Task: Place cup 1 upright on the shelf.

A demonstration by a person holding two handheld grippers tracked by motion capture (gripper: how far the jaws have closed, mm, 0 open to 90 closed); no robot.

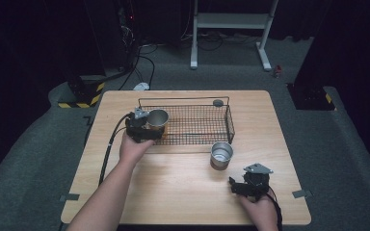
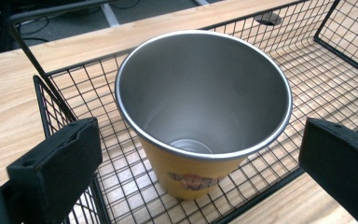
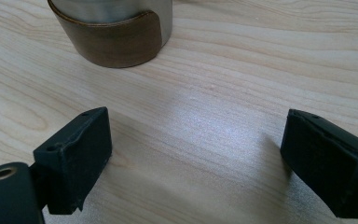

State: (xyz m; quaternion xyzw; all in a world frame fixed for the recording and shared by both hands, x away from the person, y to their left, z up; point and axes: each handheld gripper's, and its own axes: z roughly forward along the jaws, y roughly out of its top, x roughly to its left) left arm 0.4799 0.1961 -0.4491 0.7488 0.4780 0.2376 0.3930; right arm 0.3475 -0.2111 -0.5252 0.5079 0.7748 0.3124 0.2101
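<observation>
I find the left hand-held gripper [image 2: 196,163] with jaws spread apart, the yellow steel cup [image 2: 204,109] standing upright between them at 12 o'clock, untouched, inside the wire basket [image 2: 335,60] at its left end. The right hand-held gripper [image 3: 196,158] is likewise parted over bare table [image 3: 205,116]; the brown-banded cup [image 3: 116,28] stands at its 11 o'clock, apart.

Yellow cup [image 2: 200,121] upright in wire basket [image 2: 335,60]
</observation>
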